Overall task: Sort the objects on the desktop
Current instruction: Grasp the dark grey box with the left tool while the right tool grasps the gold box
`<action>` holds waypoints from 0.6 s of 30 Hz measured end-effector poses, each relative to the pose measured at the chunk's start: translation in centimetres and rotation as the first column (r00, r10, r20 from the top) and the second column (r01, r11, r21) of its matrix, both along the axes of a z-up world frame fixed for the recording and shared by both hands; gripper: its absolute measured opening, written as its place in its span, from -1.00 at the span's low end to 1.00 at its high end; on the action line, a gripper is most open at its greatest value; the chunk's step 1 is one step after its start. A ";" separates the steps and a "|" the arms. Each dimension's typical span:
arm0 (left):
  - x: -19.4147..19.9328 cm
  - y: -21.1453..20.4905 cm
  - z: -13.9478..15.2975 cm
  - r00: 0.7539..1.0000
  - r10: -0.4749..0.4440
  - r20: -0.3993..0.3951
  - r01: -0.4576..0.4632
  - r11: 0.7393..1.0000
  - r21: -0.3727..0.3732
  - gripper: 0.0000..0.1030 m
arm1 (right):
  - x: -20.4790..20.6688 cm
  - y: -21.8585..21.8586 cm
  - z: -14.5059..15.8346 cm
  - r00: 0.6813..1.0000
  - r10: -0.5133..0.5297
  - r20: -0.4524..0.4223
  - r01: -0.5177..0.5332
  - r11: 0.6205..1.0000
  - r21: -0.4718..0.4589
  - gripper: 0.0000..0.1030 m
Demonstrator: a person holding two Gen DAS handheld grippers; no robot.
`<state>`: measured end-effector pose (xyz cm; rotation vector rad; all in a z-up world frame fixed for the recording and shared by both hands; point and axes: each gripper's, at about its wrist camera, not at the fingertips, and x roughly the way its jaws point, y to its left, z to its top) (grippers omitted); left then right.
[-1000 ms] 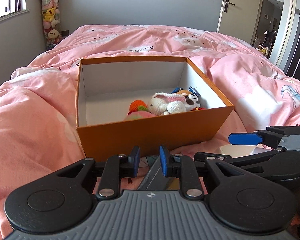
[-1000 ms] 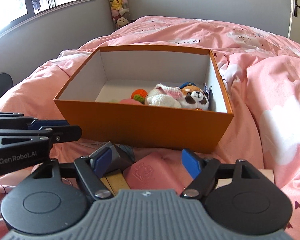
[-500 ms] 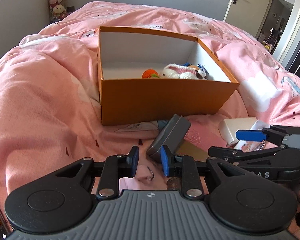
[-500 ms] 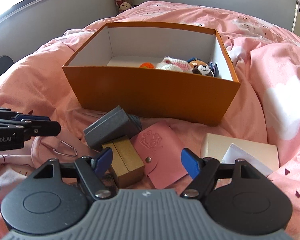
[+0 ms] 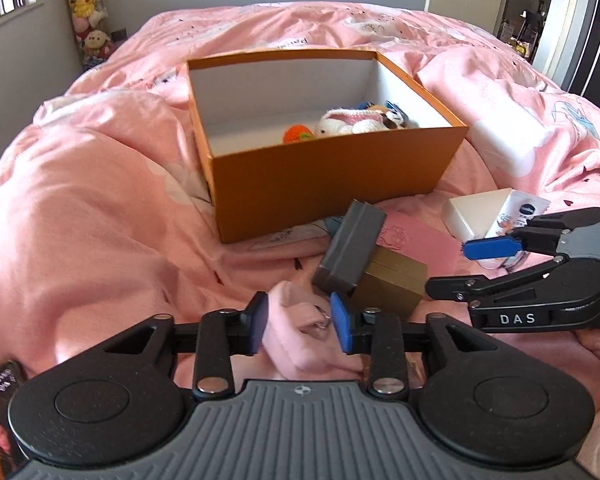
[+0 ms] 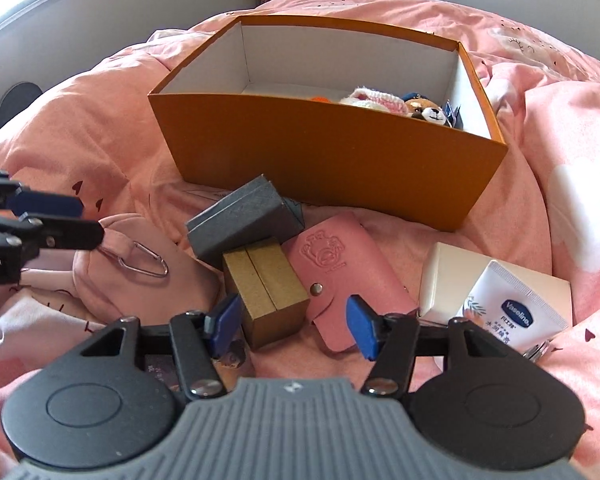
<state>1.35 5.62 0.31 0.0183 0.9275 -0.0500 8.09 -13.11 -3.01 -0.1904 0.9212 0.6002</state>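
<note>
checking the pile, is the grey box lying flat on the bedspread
No, the grey box is tilted, propped on the gold box.

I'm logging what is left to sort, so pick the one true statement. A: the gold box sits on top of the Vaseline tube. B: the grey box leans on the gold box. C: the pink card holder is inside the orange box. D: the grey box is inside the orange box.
B: the grey box rests tilted on the gold box, both on the bedding in front of the orange box.
</note>
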 end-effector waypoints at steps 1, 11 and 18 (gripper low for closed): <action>0.1 0.3 0.2 1.000 0.000 0.003 0.000 1.000 -0.011 0.08 | 0.1 0.0 0.0 1.000 -0.001 -0.005 0.001 1.000 0.002 0.19; 1.8 -1.8 -1.0 0.994 -0.103 -0.022 0.103 0.994 0.019 0.08 | 1.5 3.0 -0.9 0.975 0.219 -0.028 -0.220 0.970 -0.099 0.23; 4.1 -2.6 -2.2 0.987 -0.150 -0.052 0.152 0.988 0.031 0.08 | 4.5 4.7 -1.7 0.951 0.288 -0.110 -0.297 0.951 -0.086 0.23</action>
